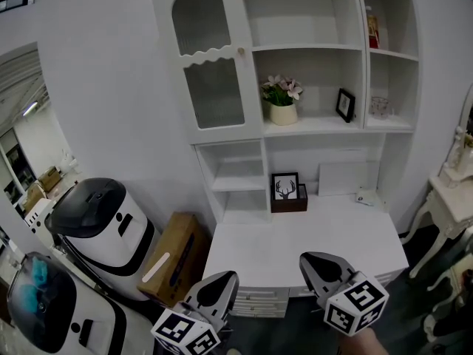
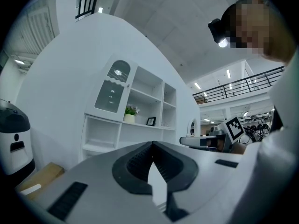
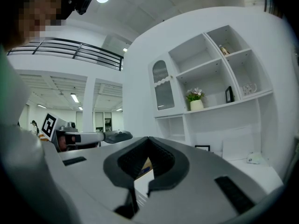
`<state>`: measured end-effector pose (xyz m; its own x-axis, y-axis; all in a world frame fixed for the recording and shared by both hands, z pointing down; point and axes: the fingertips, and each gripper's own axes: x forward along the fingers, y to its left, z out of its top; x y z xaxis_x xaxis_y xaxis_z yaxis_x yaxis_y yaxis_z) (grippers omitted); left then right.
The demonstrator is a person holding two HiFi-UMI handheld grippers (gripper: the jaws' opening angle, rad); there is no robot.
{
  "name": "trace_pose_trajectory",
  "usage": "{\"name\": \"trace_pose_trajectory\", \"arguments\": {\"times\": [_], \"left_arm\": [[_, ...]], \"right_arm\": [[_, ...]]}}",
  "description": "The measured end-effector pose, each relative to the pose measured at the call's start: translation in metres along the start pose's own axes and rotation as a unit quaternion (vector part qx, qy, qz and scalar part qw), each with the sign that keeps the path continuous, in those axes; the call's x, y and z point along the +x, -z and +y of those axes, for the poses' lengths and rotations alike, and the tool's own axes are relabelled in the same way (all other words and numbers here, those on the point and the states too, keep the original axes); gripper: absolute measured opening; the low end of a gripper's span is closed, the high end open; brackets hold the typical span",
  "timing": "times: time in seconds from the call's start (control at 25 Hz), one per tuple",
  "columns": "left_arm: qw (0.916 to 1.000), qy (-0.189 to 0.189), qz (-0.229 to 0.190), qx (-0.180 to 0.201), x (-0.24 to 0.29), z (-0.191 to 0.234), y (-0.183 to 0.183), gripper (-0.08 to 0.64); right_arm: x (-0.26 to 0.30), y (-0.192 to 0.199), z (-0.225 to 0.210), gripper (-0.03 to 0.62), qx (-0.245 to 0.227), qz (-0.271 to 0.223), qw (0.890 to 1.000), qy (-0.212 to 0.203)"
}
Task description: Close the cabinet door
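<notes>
The white cabinet's upper-left door [image 1: 211, 58], with an arched glass pane and a small knob, stands swung open to the left of the shelves. It also shows far off in the left gripper view as the door [image 2: 114, 90] and in the right gripper view as the door [image 3: 163, 90]. My left gripper [image 1: 225, 277] and right gripper [image 1: 307, 258] hover low in front of the desk, well short of the door. Both point level toward the cabinet. The left gripper [image 2: 152, 143] has its jaws together with nothing in them, and so does the right gripper [image 3: 148, 138].
A white desk top [image 1: 310, 239] lies under the shelves, with a deer picture [image 1: 286, 188] at its back. A flower pot [image 1: 281, 102] and a small frame [image 1: 345, 104] sit on a shelf. A cardboard box [image 1: 174, 257] and white-and-black machines [image 1: 103, 228] stand left; a side table [image 1: 447, 194] stands right.
</notes>
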<state>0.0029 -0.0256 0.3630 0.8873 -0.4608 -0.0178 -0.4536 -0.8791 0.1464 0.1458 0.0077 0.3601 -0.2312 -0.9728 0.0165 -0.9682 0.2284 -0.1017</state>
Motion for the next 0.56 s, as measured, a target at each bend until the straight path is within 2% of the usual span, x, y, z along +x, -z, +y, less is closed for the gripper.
{"name": "trace_pose_trajectory", "arguments": {"times": [0.56], "left_arm": [[1.0000, 0.002, 0.006, 0.001, 0.010, 0.018, 0.000, 0.005]], "right_arm": [[0.019, 0.002, -0.006, 0.005, 0.004, 0.001, 1.000, 0.007]]}}
